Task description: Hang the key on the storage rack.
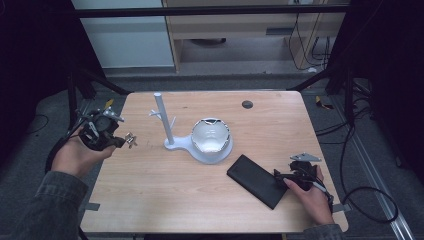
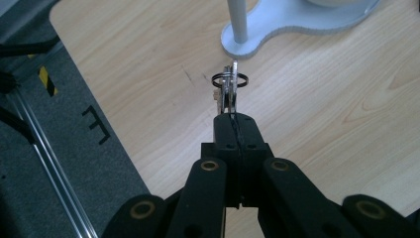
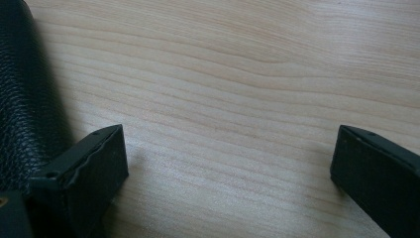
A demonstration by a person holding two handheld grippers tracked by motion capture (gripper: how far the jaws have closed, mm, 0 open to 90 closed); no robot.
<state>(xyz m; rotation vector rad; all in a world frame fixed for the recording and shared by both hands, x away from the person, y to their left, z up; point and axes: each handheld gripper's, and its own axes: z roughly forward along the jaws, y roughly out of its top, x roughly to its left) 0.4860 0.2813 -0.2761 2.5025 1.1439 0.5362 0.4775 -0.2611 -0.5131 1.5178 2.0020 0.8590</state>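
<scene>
Between the left tongs (image 2: 233, 124), keys (image 2: 229, 89) stick out forward.

My left gripper (image 2: 233, 116) pinches what looks like a key on a ring (image 2: 230, 82) above the wooden table (image 2: 317, 109), near the white stand base (image 2: 297, 22).

The table (image 1: 210, 200) is lit evenly from above, while the surroundings are left dark. In the left gripper view, the near jaws are slightly blurred; soft shadows are cast toward 7 o'clock.
</scene>
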